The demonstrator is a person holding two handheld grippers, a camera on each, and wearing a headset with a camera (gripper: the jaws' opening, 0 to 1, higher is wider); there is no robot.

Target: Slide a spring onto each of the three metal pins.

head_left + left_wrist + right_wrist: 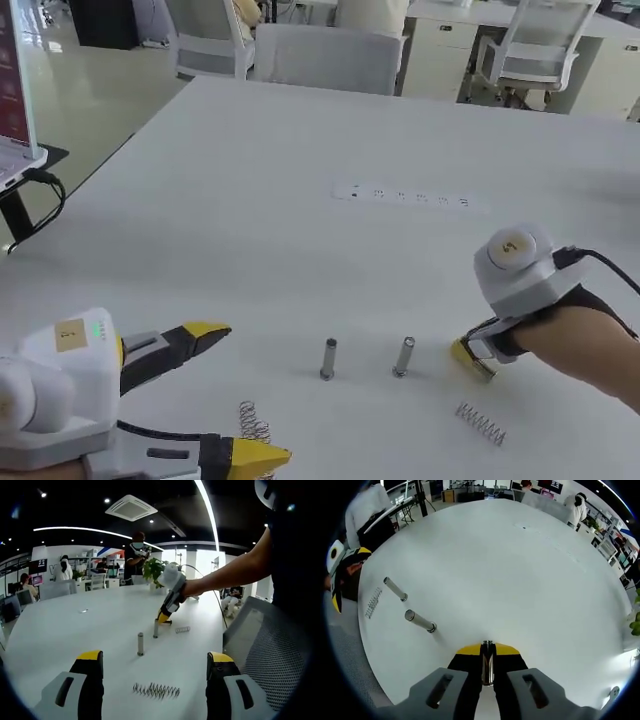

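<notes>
**A:** What was on the L side?

**B:** The left gripper (pixel 232 392), low over the white table (pixel 300 150). Its jaws stood wide apart w/ nothing gripped. The first spring (pixel 255 420) lay flat on the table in the gap between the yellow tips, closer to the nearer one. In the left gripper view it lay crosswise just ahead of the jaws.

**A:** And the middle?

**B:** Two pins stood upright on the table, side by side but apart: the left pin (pixel 328 358), then the middle pin (pixel 403 356). Both were bare, no spring on either. Further back, approx. centre of the table, a power strip (pixel 400 195) sat flush in the top. Office chairs (pixel 330 55) stood beyond the far edge.

**A:** R side?

**B:** The right gripper (pixel 472 358) was just right of the middle pin, tips down near the table. The right gripper view showed its jaws closed on the third pin (pixel 488 662), which ran lengthwise between the pads. Couldn't tell whether that pin's foot touched the table, since the jaws hid it. It had no spring on it either.

**A:** Other spring?

**B:** The second spring (pixel 480 422) lay flat on the table on the person's side of the right gripper, apart from it and from the pins.
</notes>
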